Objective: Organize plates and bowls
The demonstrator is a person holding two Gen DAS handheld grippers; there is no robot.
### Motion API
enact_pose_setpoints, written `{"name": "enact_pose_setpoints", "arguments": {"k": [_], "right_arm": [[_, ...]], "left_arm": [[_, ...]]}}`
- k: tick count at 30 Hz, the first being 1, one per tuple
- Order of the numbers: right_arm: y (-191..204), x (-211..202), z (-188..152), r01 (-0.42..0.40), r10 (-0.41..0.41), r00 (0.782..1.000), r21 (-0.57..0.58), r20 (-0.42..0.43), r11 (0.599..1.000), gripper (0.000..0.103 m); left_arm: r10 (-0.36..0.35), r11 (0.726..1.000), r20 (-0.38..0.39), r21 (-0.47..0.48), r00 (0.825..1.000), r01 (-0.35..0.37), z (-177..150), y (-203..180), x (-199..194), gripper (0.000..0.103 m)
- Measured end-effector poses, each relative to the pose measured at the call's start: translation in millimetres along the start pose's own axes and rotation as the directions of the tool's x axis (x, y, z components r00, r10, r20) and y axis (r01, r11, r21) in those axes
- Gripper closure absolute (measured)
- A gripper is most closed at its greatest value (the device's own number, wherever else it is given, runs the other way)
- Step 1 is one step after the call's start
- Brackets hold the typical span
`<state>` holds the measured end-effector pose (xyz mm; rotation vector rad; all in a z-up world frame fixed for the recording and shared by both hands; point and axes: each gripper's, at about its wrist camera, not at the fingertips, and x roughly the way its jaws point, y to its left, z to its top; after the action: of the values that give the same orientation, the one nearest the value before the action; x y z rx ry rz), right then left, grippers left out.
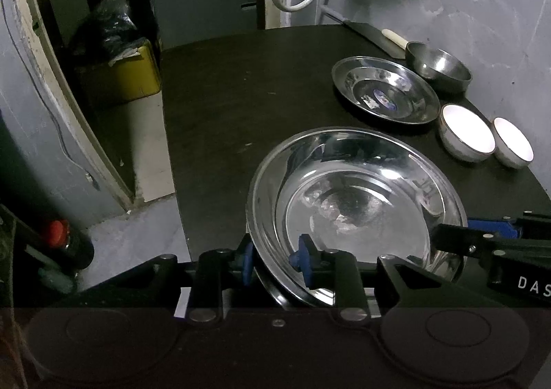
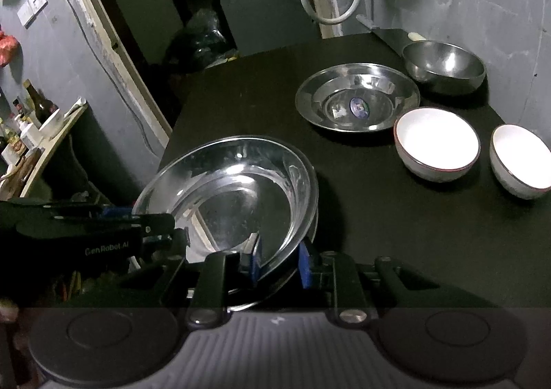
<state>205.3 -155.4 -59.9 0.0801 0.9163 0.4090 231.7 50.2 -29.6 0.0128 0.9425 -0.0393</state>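
A large steel plate [image 1: 358,203] is held over the black table [image 1: 241,96] by both grippers. My left gripper [image 1: 275,265] is shut on its near-left rim, with one blue pad inside and one outside. My right gripper [image 2: 280,263] is shut on the same plate [image 2: 234,196] at its near-right rim. A smaller steel plate [image 1: 384,89] with a sticker lies further back; it also shows in the right wrist view [image 2: 358,99]. A steel bowl [image 2: 444,63] stands behind it. Two white bowls [image 2: 435,142] [image 2: 520,160] stand at the right.
A knife with a pale handle [image 1: 394,37] lies at the table's far right by the grey wall. A yellow bin [image 1: 127,75] stands on the floor left of the table. A shelf with bottles [image 2: 31,120] is at the far left.
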Motion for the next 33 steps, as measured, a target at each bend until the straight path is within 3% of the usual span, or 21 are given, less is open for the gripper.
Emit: {"name": "enact_pose_setpoints", "arguments": {"k": [13, 17, 22, 25, 29, 31, 33], "right_arm": [[-3, 1, -2, -0.018, 0.018, 1.000, -0.004, -0.008, 1.000, 0.072], [0, 2, -4, -0.017, 0.017, 1.000, -0.024, -0.015, 1.000, 0.064], [-2, 3, -8, -0.037, 0.037, 0.999, -0.014, -0.030, 0.999, 0.052], [-4, 2, -9, -0.033, 0.033, 0.999, -0.005, -0.029, 0.999, 0.037], [-11, -3, -7, -0.023, 0.023, 1.000, 0.009, 0.001, 1.000, 0.018], [-18, -13, -1, -0.022, 0.021, 0.998, 0.009, 0.061, 1.000, 0.013], [-27, -25, 8, -0.018, 0.018, 0.992, 0.002, 0.128, 1.000, 0.000]], "left_arm": [[0.034, 0.997, -0.003, 0.064, 0.999, -0.034, 0, -7, 2, 0.072], [0.032, 0.998, -0.011, 0.057, 0.999, -0.032, 0, -5, 3, 0.067], [0.030, 0.999, 0.000, 0.020, 1.000, -0.030, 2, -2, 1, 0.036], [0.041, 0.999, 0.020, -0.009, 0.999, -0.040, 4, 3, -1, 0.018], [0.049, 0.998, 0.051, -0.041, 0.998, -0.047, 15, 9, 0, 0.005], [0.047, 0.999, 0.091, -0.029, 0.995, -0.044, 24, 10, -2, 0.005], [0.038, 0.999, 0.131, -0.004, 0.991, -0.038, 35, 10, -4, 0.002]]}}
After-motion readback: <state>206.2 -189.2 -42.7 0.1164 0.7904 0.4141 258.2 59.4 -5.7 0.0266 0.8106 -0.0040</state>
